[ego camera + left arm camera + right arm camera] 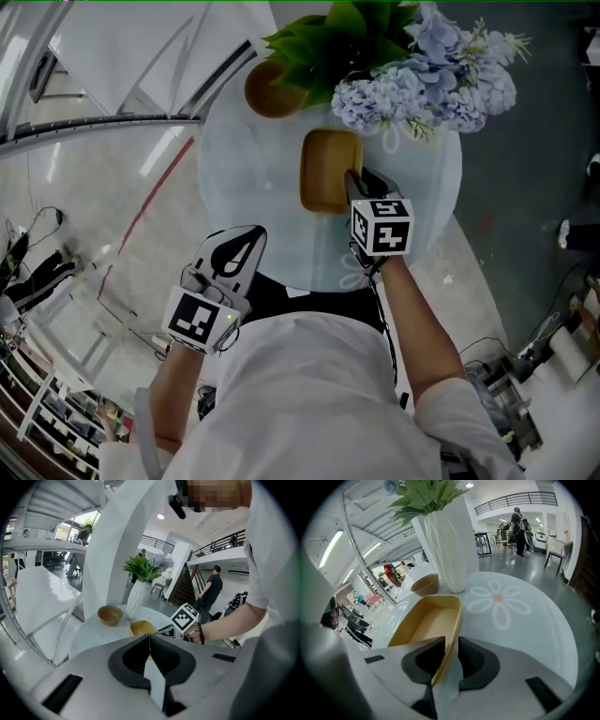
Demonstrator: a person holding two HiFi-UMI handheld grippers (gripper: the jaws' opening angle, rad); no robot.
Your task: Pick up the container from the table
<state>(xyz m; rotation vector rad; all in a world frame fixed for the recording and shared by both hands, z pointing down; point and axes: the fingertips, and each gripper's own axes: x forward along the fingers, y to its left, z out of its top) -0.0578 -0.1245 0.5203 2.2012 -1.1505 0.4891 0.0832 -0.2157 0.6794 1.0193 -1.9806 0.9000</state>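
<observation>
A yellow rectangular container (330, 169) stands on the round white table (244, 187), empty inside. My right gripper (354, 187) reaches down over its near right corner. In the right gripper view the container's (426, 620) right wall runs between the two jaws, and my right gripper (449, 644) is shut on that wall just under the rim. The left gripper (246, 246) hovers by the table's near left edge, away from the container. Its jaws meet with nothing between them, so my left gripper (149, 637) is shut; beyond it lies the container (143, 628).
A brown round bowl (272, 91) sits at the far side of the table, next to a white ribbed vase (445, 550) with green leaves and pale blue flowers (412, 75). A flower pattern (499, 599) is printed on the tabletop. People stand in the background hall.
</observation>
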